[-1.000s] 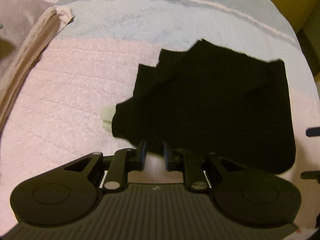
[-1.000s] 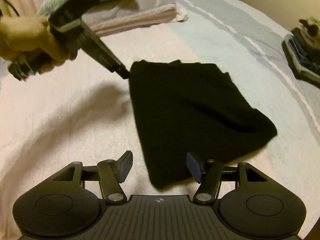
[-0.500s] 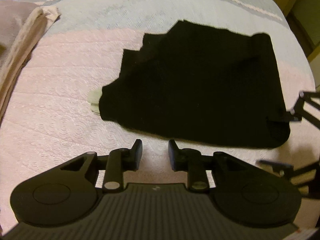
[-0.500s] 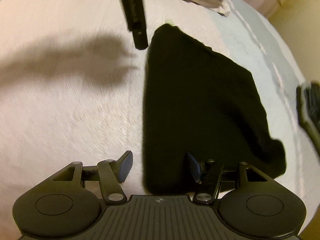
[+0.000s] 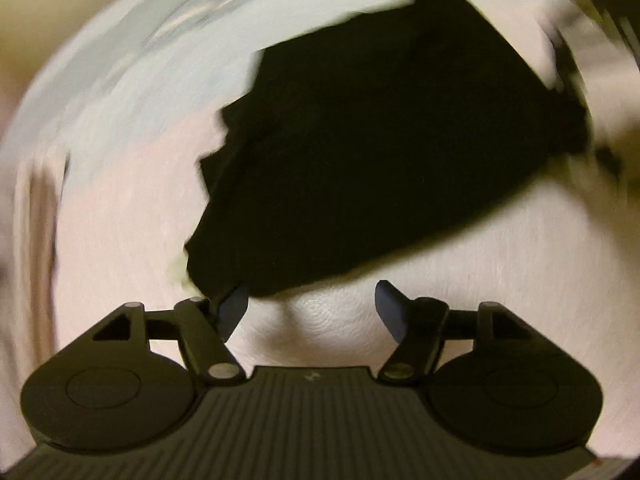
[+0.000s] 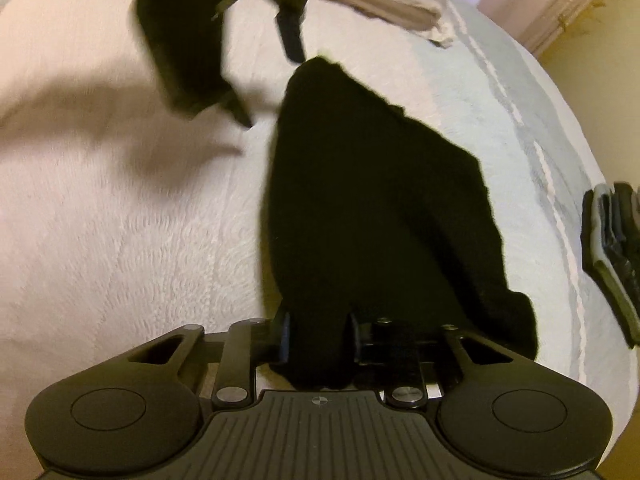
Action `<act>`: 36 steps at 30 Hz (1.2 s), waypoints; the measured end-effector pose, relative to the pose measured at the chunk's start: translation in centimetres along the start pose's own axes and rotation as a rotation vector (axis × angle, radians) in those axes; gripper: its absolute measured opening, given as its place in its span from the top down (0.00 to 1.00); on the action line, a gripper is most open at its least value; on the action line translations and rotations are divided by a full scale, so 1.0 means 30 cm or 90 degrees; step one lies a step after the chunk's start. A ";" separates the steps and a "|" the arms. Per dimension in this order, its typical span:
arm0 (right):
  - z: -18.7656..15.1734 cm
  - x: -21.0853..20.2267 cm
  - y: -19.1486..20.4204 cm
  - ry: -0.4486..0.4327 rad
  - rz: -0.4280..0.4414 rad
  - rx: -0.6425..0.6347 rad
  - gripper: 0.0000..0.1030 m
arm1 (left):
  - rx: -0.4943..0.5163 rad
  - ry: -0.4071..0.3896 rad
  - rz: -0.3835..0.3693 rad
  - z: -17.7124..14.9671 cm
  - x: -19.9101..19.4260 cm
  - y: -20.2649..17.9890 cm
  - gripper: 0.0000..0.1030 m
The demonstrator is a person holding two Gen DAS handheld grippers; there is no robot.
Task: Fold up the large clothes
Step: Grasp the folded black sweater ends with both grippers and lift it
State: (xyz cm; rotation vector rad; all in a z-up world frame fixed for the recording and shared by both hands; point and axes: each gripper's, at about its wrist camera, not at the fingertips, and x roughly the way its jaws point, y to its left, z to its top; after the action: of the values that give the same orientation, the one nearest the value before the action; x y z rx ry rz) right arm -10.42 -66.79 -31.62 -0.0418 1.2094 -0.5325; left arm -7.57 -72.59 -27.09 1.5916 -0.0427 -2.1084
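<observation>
Right gripper (image 6: 318,334) now clamps black garment (image 6: 360,200) — left gripper (image 5: 312,308) opened.

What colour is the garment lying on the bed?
Plain black, with no visible pattern. The garment shows best in the right wrist view.

The black garment (image 6: 372,208) is soft matt cloth, so dark that no weave shows. Under it, the bedspread (image 6: 120,248) is pale cloth with a raised, swirled quilted texture, rough-looking; toward 2 o'clock in the right wrist view it turns to a smoother grey-blue striped weave. The right gripper (image 6: 318,334) and the left gripper (image 5: 310,308) are matt black plastic with ribbed bases, small shiny metal pivot pins, and blue-tinted pads (image 5: 234,306).
</observation>
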 end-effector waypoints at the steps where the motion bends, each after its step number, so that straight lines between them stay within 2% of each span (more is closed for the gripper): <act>1: 0.007 -0.016 -0.024 -0.004 0.009 0.012 0.78 | 0.058 -0.011 0.017 -0.009 -0.001 -0.027 0.35; 3: 0.022 -0.044 -0.061 -0.009 0.020 0.024 0.78 | 0.170 -0.040 0.046 -0.031 -0.001 -0.076 0.31; 5: 0.028 -0.068 -0.090 -0.012 0.036 0.034 0.78 | 0.266 -0.073 0.096 -0.047 0.008 -0.117 0.24; 9: 0.027 -0.116 -0.110 -0.015 0.055 0.046 0.78 | 0.377 -0.107 0.142 -0.042 0.058 -0.145 0.24; 10: 0.025 -0.122 -0.120 -0.015 0.057 0.049 0.78 | 0.392 -0.108 0.140 -0.037 0.074 -0.147 0.27; 12: 0.019 -0.132 -0.129 -0.013 0.056 0.045 0.78 | 0.413 -0.091 0.129 -0.024 0.107 -0.143 0.60; 14: 0.009 -0.133 -0.127 -0.019 0.054 0.042 0.77 | 0.407 -0.084 0.113 -0.006 0.107 -0.131 0.70; 16: -0.006 -0.128 -0.106 -0.018 0.041 0.029 0.71 | 0.382 -0.075 0.094 0.012 0.093 -0.110 0.74; 18: -0.021 -0.120 -0.068 -0.006 0.012 0.014 0.50 | 0.355 -0.070 0.070 0.038 0.060 -0.098 0.75; 20: -0.035 -0.127 -0.015 -0.003 -0.030 -0.003 0.37 | 0.316 -0.063 0.038 0.063 0.035 -0.072 0.76; 24: -0.037 -0.121 0.091 -0.033 -0.072 -0.047 0.30 | 0.257 -0.054 -0.003 0.110 0.004 -0.023 0.76; 28: -0.040 -0.021 0.151 -0.024 -0.125 -0.114 0.30 | 0.229 -0.044 -0.020 0.147 0.000 -0.004 0.76; 29: -0.050 0.002 0.145 -0.017 -0.133 -0.115 0.34 | 0.225 -0.042 -0.024 0.150 -0.004 -0.004 0.76; 30: -0.058 0.020 0.126 -0.005 -0.135 -0.110 0.55 | 0.221 -0.040 -0.025 0.153 -0.006 -0.004 0.76; 32: -0.073 0.024 0.088 0.012 -0.126 -0.104 0.70 | 0.217 -0.035 -0.030 0.158 -0.011 -0.007 0.76; 33: -0.075 -0.003 0.066 0.007 -0.119 -0.097 0.74 | 0.214 -0.033 -0.032 0.158 -0.013 -0.007 0.76; 36: -0.077 -0.118 0.008 0.004 -0.113 -0.109 0.77 | 0.185 -0.031 -0.050 0.181 -0.048 -0.008 0.76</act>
State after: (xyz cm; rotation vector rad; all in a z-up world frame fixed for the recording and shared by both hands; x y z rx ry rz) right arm -13.27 -64.56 -29.43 -0.2952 1.2621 -0.5830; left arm -12.32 -73.23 -24.14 1.7276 -0.3218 -2.2850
